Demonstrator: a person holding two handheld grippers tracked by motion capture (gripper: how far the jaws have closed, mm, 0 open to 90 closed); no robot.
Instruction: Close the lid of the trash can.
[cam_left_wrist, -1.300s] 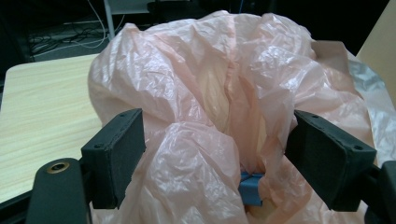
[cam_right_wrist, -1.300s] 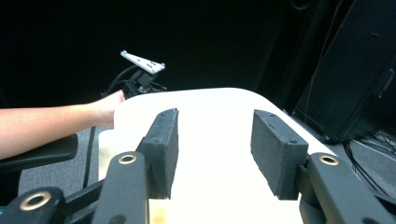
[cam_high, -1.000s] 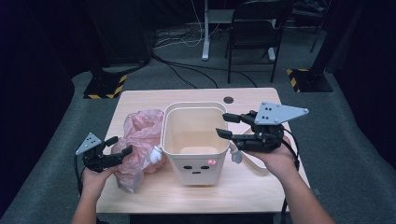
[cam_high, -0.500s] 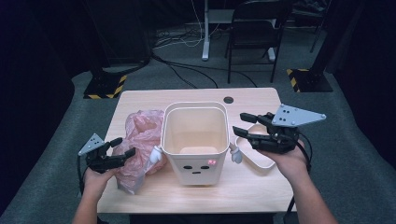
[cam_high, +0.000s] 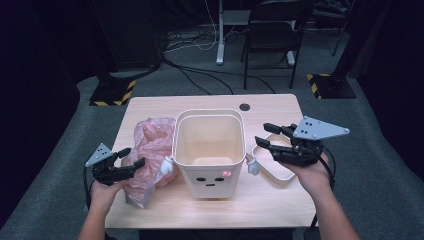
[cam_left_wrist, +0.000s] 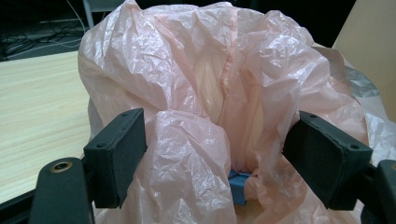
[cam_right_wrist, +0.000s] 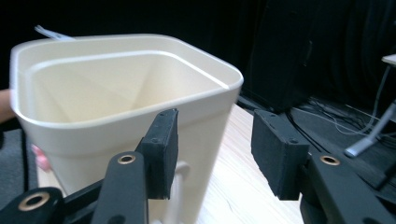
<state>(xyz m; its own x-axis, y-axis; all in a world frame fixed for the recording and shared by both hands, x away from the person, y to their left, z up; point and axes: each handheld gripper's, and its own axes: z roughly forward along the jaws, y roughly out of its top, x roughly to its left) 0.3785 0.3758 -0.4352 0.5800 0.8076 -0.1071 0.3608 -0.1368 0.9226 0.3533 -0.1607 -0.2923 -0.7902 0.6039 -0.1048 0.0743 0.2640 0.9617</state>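
A cream plastic bin (cam_high: 208, 150) stands upright near the middle of the pale wooden table (cam_high: 280, 200). It is squarish with rounded corners, tapers toward its base, and has a stepped double rim; its front wall carries a small drawn face with a pink mark beside it, and a little white arm-like knob juts from each side. Its inside looks empty.

Just to its left lies a crumpled, translucent pink plastic bag (cam_high: 150, 150), touching the bin's left knob. In the left gripper view the bag (cam_left_wrist: 224, 93) bulges up in creased folds, and a small blue piece (cam_left_wrist: 238, 185) shows low among them.

The left gripper (cam_high: 131, 157) is at the bag's left edge, its jaws spread wide with the bag's folds between them but not pinched. The right gripper (cam_high: 265, 137) hovers just right of the bin, above a shallow cream lid (cam_high: 272, 167) lying on the table, its jaws parted and empty.
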